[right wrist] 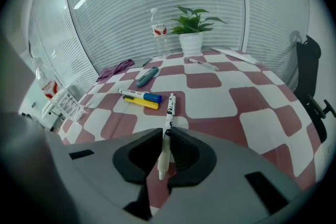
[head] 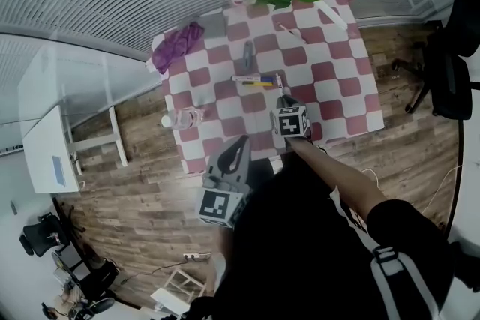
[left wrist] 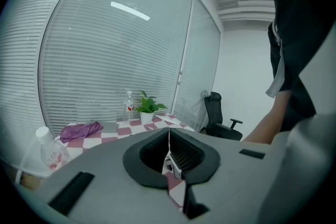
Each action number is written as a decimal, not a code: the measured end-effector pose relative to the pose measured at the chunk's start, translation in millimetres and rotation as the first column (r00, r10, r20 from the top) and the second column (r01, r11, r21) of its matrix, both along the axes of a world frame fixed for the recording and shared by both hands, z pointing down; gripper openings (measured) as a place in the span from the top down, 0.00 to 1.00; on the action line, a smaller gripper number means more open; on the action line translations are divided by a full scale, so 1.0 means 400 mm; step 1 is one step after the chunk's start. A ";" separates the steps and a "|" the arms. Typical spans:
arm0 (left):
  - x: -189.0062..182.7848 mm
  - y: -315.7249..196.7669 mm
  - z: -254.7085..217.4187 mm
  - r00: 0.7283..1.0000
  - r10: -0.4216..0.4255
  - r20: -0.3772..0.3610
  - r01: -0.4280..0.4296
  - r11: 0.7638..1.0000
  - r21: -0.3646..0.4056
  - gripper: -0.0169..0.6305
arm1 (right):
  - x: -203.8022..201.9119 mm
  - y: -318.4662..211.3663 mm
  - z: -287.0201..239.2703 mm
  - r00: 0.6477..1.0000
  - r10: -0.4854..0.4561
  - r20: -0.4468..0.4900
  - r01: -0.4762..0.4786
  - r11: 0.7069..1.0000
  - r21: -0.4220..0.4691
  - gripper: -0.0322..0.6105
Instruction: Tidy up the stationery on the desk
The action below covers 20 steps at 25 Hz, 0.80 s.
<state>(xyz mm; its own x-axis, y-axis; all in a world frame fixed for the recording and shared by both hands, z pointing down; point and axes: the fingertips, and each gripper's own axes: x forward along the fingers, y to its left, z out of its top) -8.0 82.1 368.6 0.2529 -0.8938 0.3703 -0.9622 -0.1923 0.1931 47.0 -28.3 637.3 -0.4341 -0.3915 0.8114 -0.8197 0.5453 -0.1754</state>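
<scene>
My right gripper [right wrist: 164, 134] [head: 280, 98] points down at the checked table [head: 337, 79], its jaws closed on the near end of a white pen [right wrist: 168, 112] [head: 279, 82] whose far end rests on the cloth. Just left of the pen lie a blue-capped white marker [right wrist: 137, 94] [head: 250, 77] and a yellow marker [right wrist: 142, 103] [head: 259, 84]. A teal pen [right wrist: 147, 76] [head: 248, 52] lies farther back, and another white pen [right wrist: 203, 64] near the plant. My left gripper [left wrist: 169, 131] [head: 241, 143] hovers shut and empty at the table's near edge.
A clear glass holder [right wrist: 67, 104] [head: 189, 118] stands at the table's left front beside a water bottle [left wrist: 48, 149]. A purple cloth [head: 178, 45], a second bottle [right wrist: 157, 34] and a potted plant [right wrist: 190, 34] sit at the back. A black office chair [head: 450, 71] stands to the right.
</scene>
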 end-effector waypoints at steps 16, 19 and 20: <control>0.010 0.000 0.011 1.000 0.010 0.003 -0.010 1.000 0.017 0.92 | 0.116 -0.069 -0.011 0.999 0.000 0.037 0.000 1.000 0.003 0.86; 0.019 -0.008 0.002 1.000 0.009 -0.002 -0.009 1.000 0.018 0.92 | 0.123 -0.071 -0.006 0.999 0.000 0.034 0.000 1.000 -0.002 0.86; 0.022 -0.010 -0.001 1.000 0.007 -0.004 -0.007 1.000 0.018 0.92 | 0.125 -0.072 -0.004 0.999 0.001 0.033 -0.001 1.000 -0.005 0.86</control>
